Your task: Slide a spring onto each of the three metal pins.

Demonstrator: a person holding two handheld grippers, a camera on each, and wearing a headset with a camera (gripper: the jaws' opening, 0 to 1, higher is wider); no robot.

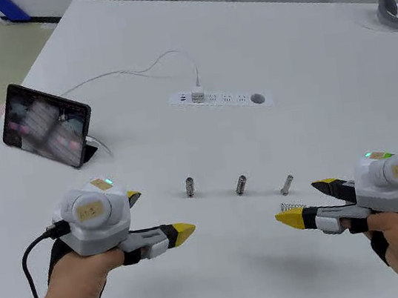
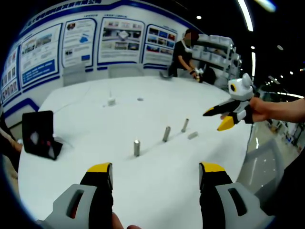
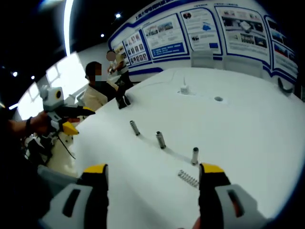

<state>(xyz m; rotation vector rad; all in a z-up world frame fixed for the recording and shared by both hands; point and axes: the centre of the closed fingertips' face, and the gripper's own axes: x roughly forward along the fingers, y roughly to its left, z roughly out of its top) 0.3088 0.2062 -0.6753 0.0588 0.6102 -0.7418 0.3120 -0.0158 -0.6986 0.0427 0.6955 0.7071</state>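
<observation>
Three metal pins stand in a row on the white table (image 1: 304, 51): the left pin (image 1: 190, 187), the middle pin (image 1: 241, 184) and the right pin (image 1: 287, 184). A loose spring (image 1: 291, 206) lies flat on the table at 6 o'clock from the right pin, just beside it. It is close to the yellow tip of the right gripper's nearer jaw. The pins are too small to tell whether any of them carries a spring.

The left gripper (image 1: 159, 215) is held at 8 o'clock from the row. It is released, with its jaws spread wide and nothing between them. The right gripper (image 1: 306, 200) is held at 4 o'clock from the row, likewise released and empty. In the right gripper view the spring shows near the right-hand jaw tip.

A tablet (image 1: 46, 125) stands propped at 10 o'clock from the pins. A power strip (image 1: 220, 98) with a white cable (image 1: 135, 71) lies at 12 o'clock.
</observation>
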